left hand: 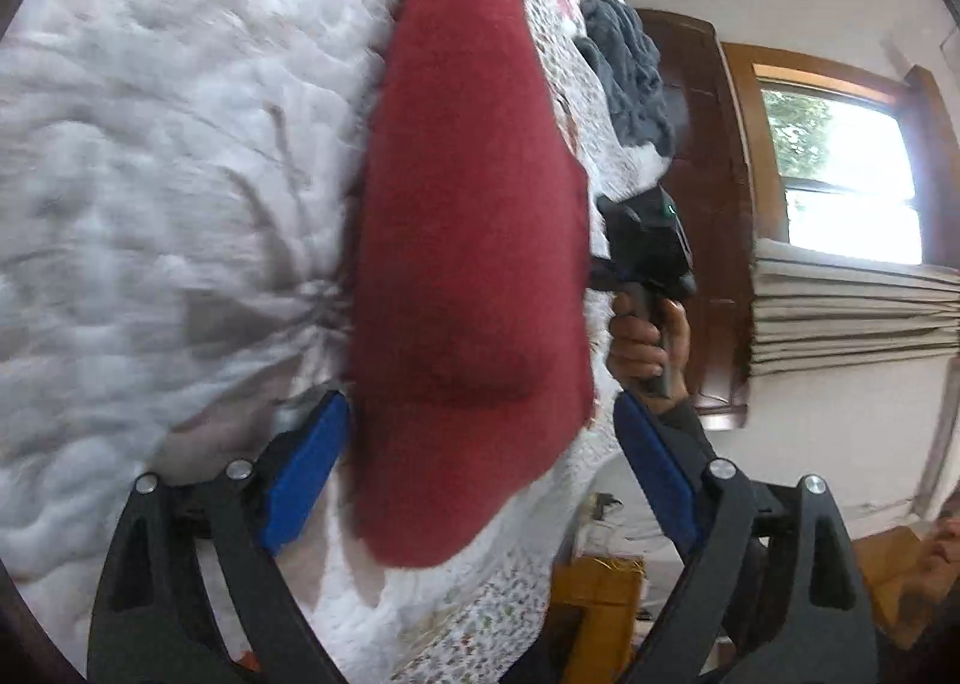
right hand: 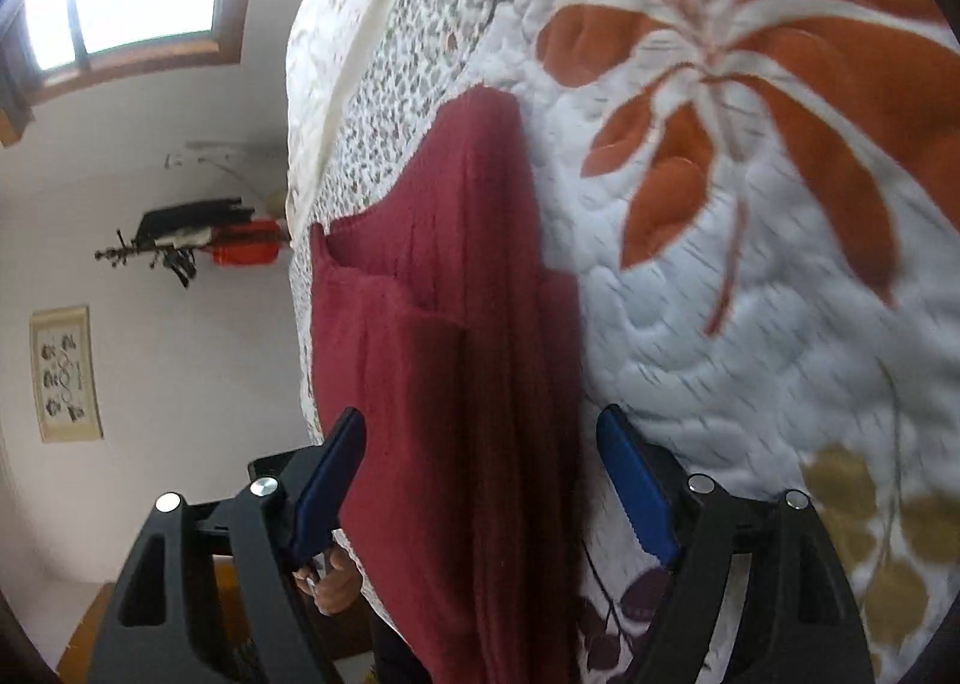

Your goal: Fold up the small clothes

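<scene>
Our dark red knitted sweater (left hand: 468,240) lies mid-frame on the white quilted bedspread (left hand: 150,174). Left gripper (left hand: 480,480) and right gripper (right hand: 480,480) gape empty. Soft, floppy knit; we'd pinch its hem corners.

Bed (left hand: 150,174) covered by white quilt (right hand: 720,324) with orange leaf print. Dark red knit garment (left hand: 468,240) lying flat near quilt edge, partly folded. Grey crumpled cloth (left hand: 630,78) further along, apart from red one.

Daylight from the overexposed window (left hand: 852,174) lights both fisheye views, motion-blurred, curved and dark-cornered.
</scene>
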Motion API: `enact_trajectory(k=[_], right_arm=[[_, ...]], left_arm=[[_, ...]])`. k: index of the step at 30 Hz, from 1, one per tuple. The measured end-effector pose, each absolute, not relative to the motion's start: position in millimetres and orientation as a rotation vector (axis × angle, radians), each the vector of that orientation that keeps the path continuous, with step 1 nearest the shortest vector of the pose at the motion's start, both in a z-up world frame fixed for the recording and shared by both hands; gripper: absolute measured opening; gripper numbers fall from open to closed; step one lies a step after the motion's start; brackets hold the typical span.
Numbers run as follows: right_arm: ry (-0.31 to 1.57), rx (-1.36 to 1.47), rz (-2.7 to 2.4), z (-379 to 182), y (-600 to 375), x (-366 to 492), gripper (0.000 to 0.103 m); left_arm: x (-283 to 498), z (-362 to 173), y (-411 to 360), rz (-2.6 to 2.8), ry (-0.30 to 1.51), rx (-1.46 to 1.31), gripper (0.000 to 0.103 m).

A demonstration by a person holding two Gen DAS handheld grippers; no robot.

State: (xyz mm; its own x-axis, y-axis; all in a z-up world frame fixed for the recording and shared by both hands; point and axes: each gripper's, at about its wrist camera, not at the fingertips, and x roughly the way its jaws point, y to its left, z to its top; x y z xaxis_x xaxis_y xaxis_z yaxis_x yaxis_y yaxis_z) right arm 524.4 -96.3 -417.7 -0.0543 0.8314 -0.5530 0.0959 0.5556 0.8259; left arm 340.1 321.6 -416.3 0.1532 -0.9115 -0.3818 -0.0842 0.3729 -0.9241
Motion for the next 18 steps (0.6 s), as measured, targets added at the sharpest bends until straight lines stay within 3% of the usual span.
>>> enact_trajectory(k=[12,14,16,18], right_arm=[[1.499,0.791,0.849,-422.7,-57.2,537.0,0.082],[1.493,0.775,0.854,-420.4,-51.4,536.8,0.081],[1.489,0.755,0.842,-417.7,-49.1,534.1,0.070],[1.491,0.756,0.832,-418.6,-48.3,531.3,0.045]], left_arm=[[339.1,-423.5,282.4,-0.837,1.315,-1.067,0.086],[339.1,-421.1,277.4,-0.807,1.333,-1.048,0.082],[340.2,-419.8,272.9,-0.771,1.356,-1.028,0.073],[341.1,-422.1,272.7,-0.735,1.388,-1.019,0.059]])
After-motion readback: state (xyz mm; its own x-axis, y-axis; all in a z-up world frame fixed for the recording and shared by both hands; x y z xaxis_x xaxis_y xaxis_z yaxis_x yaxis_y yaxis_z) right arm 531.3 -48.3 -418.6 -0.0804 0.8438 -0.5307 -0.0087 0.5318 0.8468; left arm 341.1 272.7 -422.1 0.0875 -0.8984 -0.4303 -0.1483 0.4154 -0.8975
